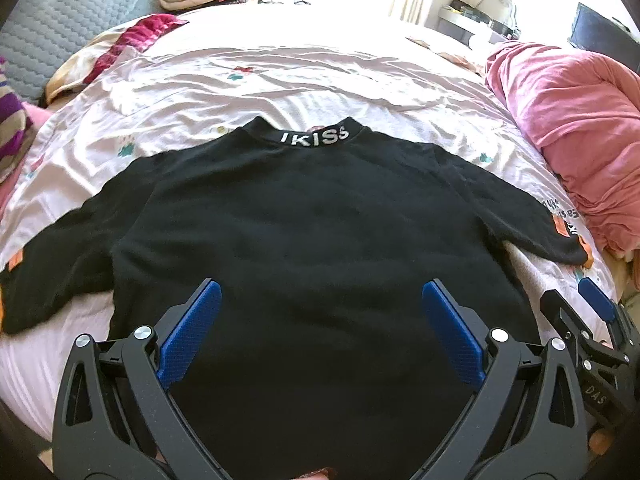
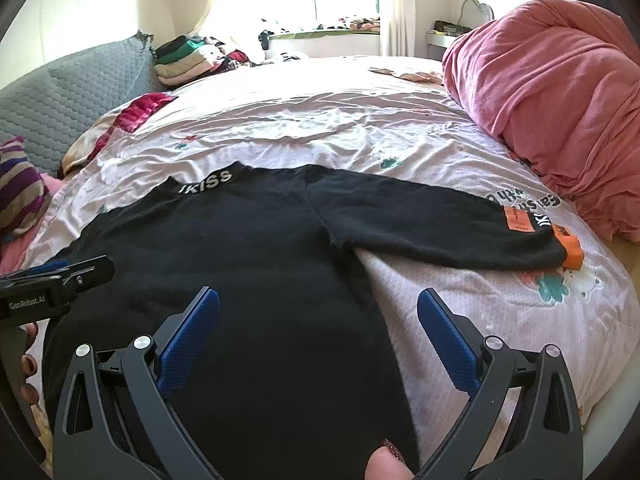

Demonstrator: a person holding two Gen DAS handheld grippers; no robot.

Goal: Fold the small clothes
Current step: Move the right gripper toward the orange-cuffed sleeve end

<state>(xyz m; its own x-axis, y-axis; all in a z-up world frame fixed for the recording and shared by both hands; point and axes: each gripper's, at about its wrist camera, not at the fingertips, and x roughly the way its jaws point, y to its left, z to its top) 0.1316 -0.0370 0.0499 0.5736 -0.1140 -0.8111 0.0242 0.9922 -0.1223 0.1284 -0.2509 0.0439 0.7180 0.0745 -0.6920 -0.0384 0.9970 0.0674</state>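
The black shirt (image 1: 304, 216) lies flat on the bed (image 1: 280, 76), collar away from the person and both sleeves spread. The left gripper (image 1: 322, 332) and right gripper (image 2: 318, 332) hover over the hem end, fingers spread wide and holding nothing. For a clean first fold, pinch the right sleeve (image 2: 440, 224) near its orange cuff (image 2: 570, 250), lift only that layer, and lay it across the body without dragging the shirt.

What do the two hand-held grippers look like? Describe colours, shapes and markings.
Both the left hand-held gripper and the right hand-held gripper have black angular frames with cut-outs, silver pivot bolts and flat, textured blue pads. "GenRobot.AI" is printed on the left one.
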